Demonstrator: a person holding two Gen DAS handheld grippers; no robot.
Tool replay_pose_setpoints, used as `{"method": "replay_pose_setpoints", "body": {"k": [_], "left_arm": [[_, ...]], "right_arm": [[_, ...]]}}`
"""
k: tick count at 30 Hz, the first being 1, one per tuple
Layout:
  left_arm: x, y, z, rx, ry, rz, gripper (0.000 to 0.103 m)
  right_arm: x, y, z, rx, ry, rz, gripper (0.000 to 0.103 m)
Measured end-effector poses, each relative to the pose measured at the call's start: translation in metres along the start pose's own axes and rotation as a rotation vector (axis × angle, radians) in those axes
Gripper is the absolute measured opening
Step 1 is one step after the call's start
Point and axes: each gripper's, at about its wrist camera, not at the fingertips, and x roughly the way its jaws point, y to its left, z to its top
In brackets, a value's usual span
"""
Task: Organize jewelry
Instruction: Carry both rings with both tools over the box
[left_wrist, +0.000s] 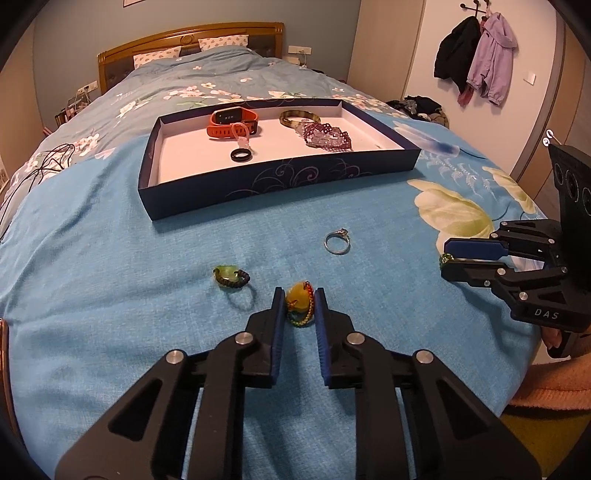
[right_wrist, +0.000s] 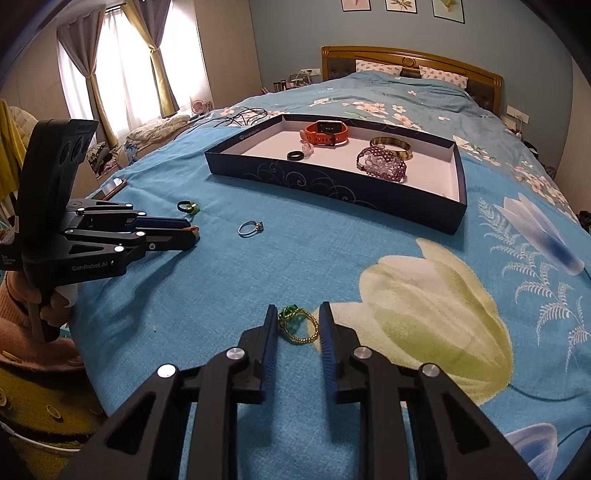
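A dark blue tray (left_wrist: 280, 177) (right_wrist: 332, 188) on the bed holds an orange watch (left_wrist: 232, 122), a black ring (left_wrist: 241, 155), a bangle (left_wrist: 299, 117) and purple bead bracelets (left_wrist: 327, 137). My left gripper (left_wrist: 299, 295) is open with its fingers on either side of a yellow stone ring with a coloured bead band (left_wrist: 300, 302). My right gripper (right_wrist: 297, 314) is open around a green-stone ring with a gold bead band (right_wrist: 297, 325), which lies on the cover. A silver ring (left_wrist: 337, 242) (right_wrist: 250, 228) and a green stone ring with a black band (left_wrist: 231, 277) (right_wrist: 188, 206) lie loose.
The blue floral bedcover (left_wrist: 147, 295) spans the bed up to the wooden headboard (left_wrist: 192, 37). Black cables (left_wrist: 48, 162) lie at the left edge. Coats (left_wrist: 476, 55) hang on the right wall. A phone (right_wrist: 114, 184) lies near the bed's left edge.
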Motion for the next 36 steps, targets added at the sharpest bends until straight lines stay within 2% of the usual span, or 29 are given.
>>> {"method": "replay_pose_setpoints", "body": {"k": [5,6,23,36], "left_arm": [[0.000,0.000,0.001,-0.002,-0.002,-0.002,0.016],[0.000,-0.001,0.000,-0.002,-0.002,-0.001,0.016],[-0.007,-0.002,0.001,-0.012,-0.029,-0.012,0.016],[-0.024,0.001,0.018,-0.021,-0.093,-0.031,0.016]], "right_arm": [[0.000,0.000,0.001,0.004,-0.003,0.000,0.014],[-0.001,-0.001,0.001,0.003,-0.007,-0.002,0.009],[-0.013,-0.006,0.010,0.032,-0.068,0.017,0.007],[-0.025,-0.013,0.032,0.044,-0.145,0.023,0.007]]}}
